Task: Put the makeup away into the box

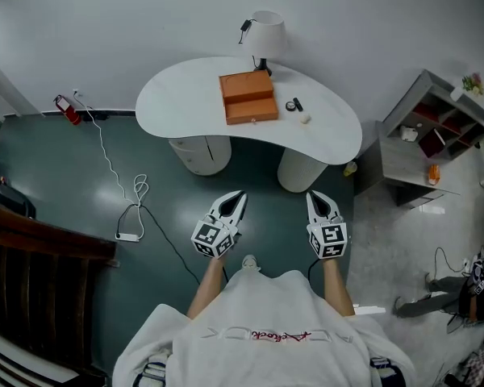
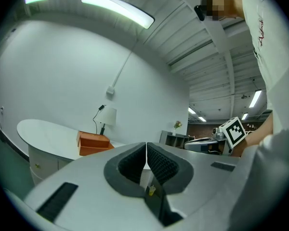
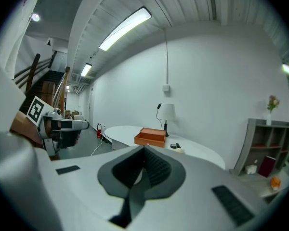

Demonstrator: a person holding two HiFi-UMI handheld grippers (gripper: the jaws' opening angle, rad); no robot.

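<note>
An orange box [image 1: 248, 97] stands open on the white kidney-shaped table [image 1: 185, 95], and it also shows as the orange box [image 2: 92, 143] and the orange box [image 3: 151, 137] in the gripper views. To its right lie small makeup items: a round black compact [image 1: 290, 106], a dark stick [image 1: 298, 103] and a pale sponge [image 1: 305, 118]. My left gripper [image 1: 239, 194] and right gripper [image 1: 314, 196] hang side by side over the floor, well short of the table. Both are shut and hold nothing; their tips meet in the left gripper [image 2: 146, 146] and right gripper [image 3: 144, 149] views.
A white lamp [image 1: 264, 35] stands at the table's back edge. A grey shelf unit [image 1: 426, 139] with small items is to the right. A white cable and power strip [image 1: 129, 216] lie on the dark floor at left, beside dark wooden furniture [image 1: 32, 280].
</note>
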